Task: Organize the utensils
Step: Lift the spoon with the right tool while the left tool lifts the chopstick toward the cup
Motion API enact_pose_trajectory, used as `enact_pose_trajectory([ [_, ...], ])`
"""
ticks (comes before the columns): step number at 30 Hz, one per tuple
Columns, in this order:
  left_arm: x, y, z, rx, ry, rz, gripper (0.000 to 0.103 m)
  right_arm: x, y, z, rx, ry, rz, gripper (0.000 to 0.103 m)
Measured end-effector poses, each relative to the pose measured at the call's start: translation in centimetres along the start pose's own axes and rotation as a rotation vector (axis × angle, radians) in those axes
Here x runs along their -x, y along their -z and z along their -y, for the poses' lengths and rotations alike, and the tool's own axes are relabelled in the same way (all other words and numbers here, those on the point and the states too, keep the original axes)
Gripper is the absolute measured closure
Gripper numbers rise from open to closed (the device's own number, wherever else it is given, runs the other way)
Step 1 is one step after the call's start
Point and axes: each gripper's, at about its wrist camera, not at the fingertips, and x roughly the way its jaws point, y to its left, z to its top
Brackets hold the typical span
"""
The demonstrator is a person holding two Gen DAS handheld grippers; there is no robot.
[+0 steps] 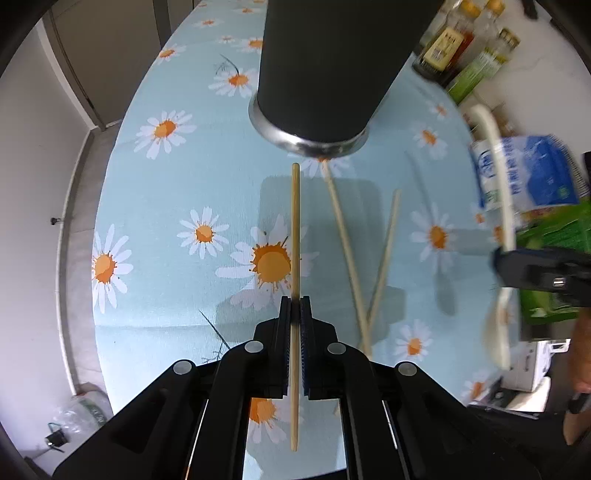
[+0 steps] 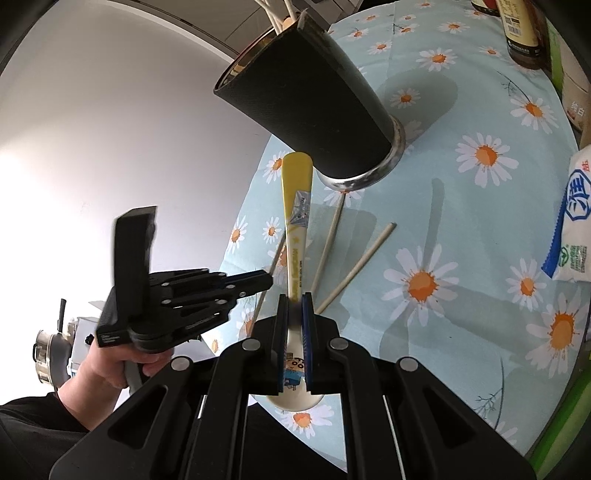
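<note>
Left wrist: the left gripper [image 1: 295,306] pinches one chopstick [image 1: 294,229] above the daisy tablecloth [image 1: 166,184]; two loose chopsticks [image 1: 347,254] lie crossed below the black holder [image 1: 325,74].

Right wrist: the right gripper [image 2: 295,306] clamps a yellow-handled spoon [image 2: 295,206]; the holder seemingly already has utensils in it, bottles [image 2: 521,33] behind.

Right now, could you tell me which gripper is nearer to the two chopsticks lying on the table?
Left, probably. The left gripper, holding a chopstick, hovers just beside the loose chopsticks; the right gripper, holding the spoon, seems further back.
</note>
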Motion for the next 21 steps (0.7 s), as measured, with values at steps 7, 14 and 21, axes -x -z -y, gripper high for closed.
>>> enact_pose_trajectory([
  [7, 4.2, 0.6, -0.6, 0.002, 0.111, 0.090, 0.099, -1.0, -0.2, -1.2, -0.008, 0.032, -0.003, 0.095],
  [14, 8.0, -0.2, 0.3, -0.024, 0.187, 0.184, 0.099, -0.4, -0.4, -3.3, -0.006, 0.045, 0.067, 0.095],
  [21, 11.3, -1.6, 0.2, -0.053, 0.291, 0.255, 0.099, 0.8, -0.8, -5.9, 0.031, 0.077, 0.179, 0.095],
])
